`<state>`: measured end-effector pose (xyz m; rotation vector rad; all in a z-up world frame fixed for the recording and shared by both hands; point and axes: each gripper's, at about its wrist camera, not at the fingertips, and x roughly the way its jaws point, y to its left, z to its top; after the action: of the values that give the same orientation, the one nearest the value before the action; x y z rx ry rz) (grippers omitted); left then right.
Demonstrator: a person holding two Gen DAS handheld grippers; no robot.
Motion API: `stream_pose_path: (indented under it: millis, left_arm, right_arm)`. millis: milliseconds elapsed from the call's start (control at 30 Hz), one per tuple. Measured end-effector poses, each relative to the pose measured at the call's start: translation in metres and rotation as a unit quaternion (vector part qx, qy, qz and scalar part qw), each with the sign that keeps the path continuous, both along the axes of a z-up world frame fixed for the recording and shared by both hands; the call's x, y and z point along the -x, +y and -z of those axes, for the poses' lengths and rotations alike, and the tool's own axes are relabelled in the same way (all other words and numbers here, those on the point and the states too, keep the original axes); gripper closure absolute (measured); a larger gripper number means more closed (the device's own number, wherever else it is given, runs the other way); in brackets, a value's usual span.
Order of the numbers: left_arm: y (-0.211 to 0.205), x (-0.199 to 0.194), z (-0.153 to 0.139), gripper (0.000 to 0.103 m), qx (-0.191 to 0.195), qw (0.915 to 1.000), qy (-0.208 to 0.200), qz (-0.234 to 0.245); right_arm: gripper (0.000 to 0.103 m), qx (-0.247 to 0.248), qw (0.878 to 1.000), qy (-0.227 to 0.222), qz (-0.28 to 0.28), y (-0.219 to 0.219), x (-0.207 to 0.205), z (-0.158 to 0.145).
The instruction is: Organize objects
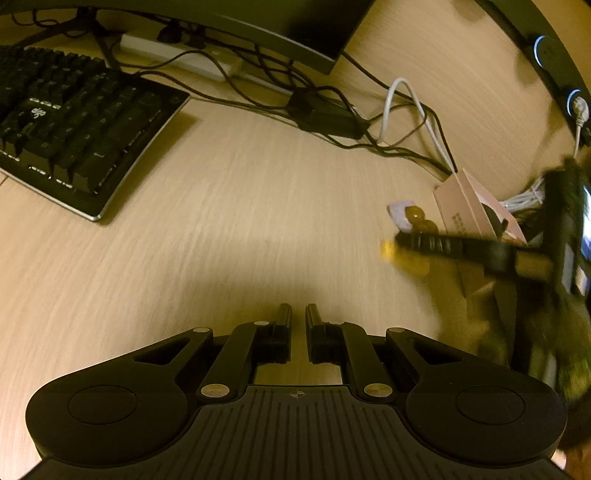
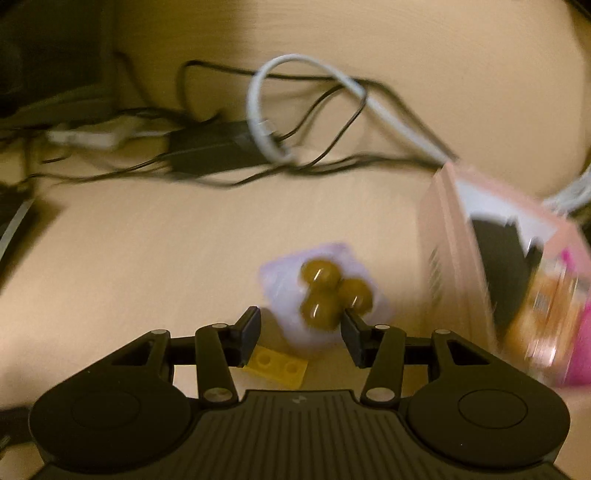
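A lavender toy (image 2: 280, 273) topped with three brown balls (image 2: 319, 291) lies on the wooden desk (image 2: 147, 258), and a small yellow two-stud brick (image 2: 280, 365) lies just in front of it. My right gripper (image 2: 301, 314) hangs low over both with its jaws well apart. The brick and the toy's near end sit between its fingers, with a gap showing beside the left pad. The picture is blurred. In the left wrist view the same toy (image 1: 398, 210) and brick (image 1: 388, 249) are at the right, under the right gripper (image 1: 400, 240). My left gripper (image 1: 298, 308) is shut and holds nothing.
A pink carton (image 2: 454, 240) stands just right of the toy. Behind it, black cables, a white cable (image 2: 258, 110) and a black power adapter (image 2: 214, 147) tangle across the desk. A black keyboard (image 1: 74, 125) lies at the left, below a monitor foot (image 1: 295, 29) and a white power strip (image 1: 173, 55).
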<state>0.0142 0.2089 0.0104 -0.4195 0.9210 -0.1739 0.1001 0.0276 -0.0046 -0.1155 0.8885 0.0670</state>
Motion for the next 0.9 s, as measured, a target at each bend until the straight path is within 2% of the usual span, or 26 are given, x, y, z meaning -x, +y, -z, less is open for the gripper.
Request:
stream_pose_path:
  millis: [133,200,233,267,300,333,367,533,633,700,800,900]
  left_arm:
    - [-0.005,0.012,-0.004,0.093,-0.003,0.9999,-0.007,0.010]
    - [-0.010,0.020,-0.007,0.093,-0.006,0.9998,-0.013,0.016]
    - [-0.012,0.023,-0.009,0.093,-0.007,0.9996,-0.016,0.021]
    - [-0.016,0.026,-0.010,0.093,-0.007,0.9995,-0.019,0.026]
    - [-0.020,0.028,-0.011,0.093,-0.008,0.9989,-0.028,0.036]
    - [-0.024,0.030,-0.011,0.093,-0.014,0.9984,-0.032,0.044]
    - [-0.030,0.032,-0.011,0.093,-0.024,0.9981,-0.029,0.049]
    - [-0.061,0.037,-0.018,0.091,-0.042,0.9929,-0.048,0.100]
    - [-0.093,0.025,-0.028,0.088,-0.073,0.9853,-0.068,0.139]
    - [-0.117,0.013,-0.033,0.085,-0.106,0.9773,-0.079,0.166]
    - [-0.138,-0.001,-0.031,0.083,-0.152,0.9694,-0.067,0.181]
    - [-0.144,-0.011,-0.023,0.082,-0.155,0.9710,-0.034,0.178]
  right_arm:
    - [0.054,-0.033,0.999,0.018,-0.030,-0.001,0.047,0.000]
    - [0.054,-0.050,0.998,0.013,-0.042,-0.010,0.071,-0.004]
    - [0.049,-0.054,0.998,0.001,-0.045,-0.017,0.085,-0.010]
    - [0.038,-0.053,0.997,-0.015,-0.050,-0.024,0.099,-0.017]
    - [0.031,-0.051,0.997,-0.033,-0.054,-0.034,0.110,-0.022]
    - [0.019,-0.046,0.996,-0.053,-0.057,-0.045,0.122,-0.027]
    - [0.014,-0.037,0.996,-0.070,-0.051,-0.056,0.133,-0.030]
    - [0.014,-0.032,0.998,-0.045,-0.015,-0.097,0.146,-0.017]
    - [0.014,-0.043,0.999,-0.029,0.016,-0.115,0.148,-0.010]
    - [0.014,-0.045,0.998,-0.031,0.023,-0.124,0.152,-0.009]
    - [0.014,-0.049,0.998,-0.031,0.027,-0.135,0.153,-0.004]
    - [0.014,-0.053,0.997,-0.023,0.044,-0.144,0.157,0.001]
